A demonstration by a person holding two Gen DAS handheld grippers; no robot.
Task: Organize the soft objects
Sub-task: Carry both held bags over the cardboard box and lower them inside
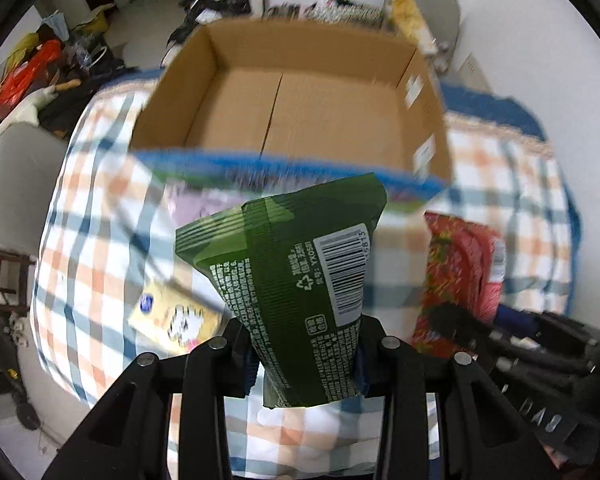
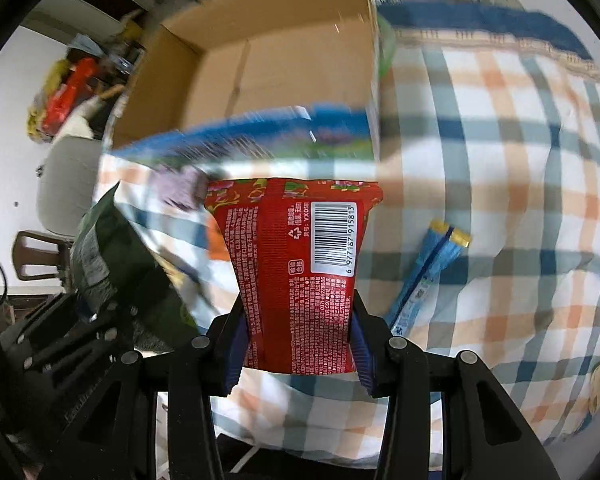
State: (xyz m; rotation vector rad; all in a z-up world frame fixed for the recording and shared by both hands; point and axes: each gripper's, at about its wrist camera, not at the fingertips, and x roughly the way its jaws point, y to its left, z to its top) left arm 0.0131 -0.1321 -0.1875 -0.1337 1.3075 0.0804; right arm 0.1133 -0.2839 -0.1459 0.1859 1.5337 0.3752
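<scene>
The green packet (image 1: 296, 280) stands pinched at its lower end between the two fingers of the left tool (image 1: 306, 354), its barcode side facing the camera and its top edge reaching toward the near wall of the open cardboard box (image 1: 300, 92). The red packet (image 2: 296, 268) is held the same way by the right tool (image 2: 296, 344), gripped low across its width, barcode up, its sealed top just short of the box's blue printed front wall. Both tools are clenched on their packets and both packets are lifted off the checked cloth (image 1: 88, 240) that covers the desk. Seen from the left wrist, the red packet and the right tool lie to the right of the green packet, on the near side of the box; from the right wrist, the green packet shows to the left of the red one. A yellow packet (image 1: 172, 316) lies flat on the cloth, nearer than the box and left of the green packet. A blue stick pack (image 2: 428, 268) with a yellow end lies on the cloth, right of the red packet and well apart from the box. The box interior shows only bare cardboard.
</scene>
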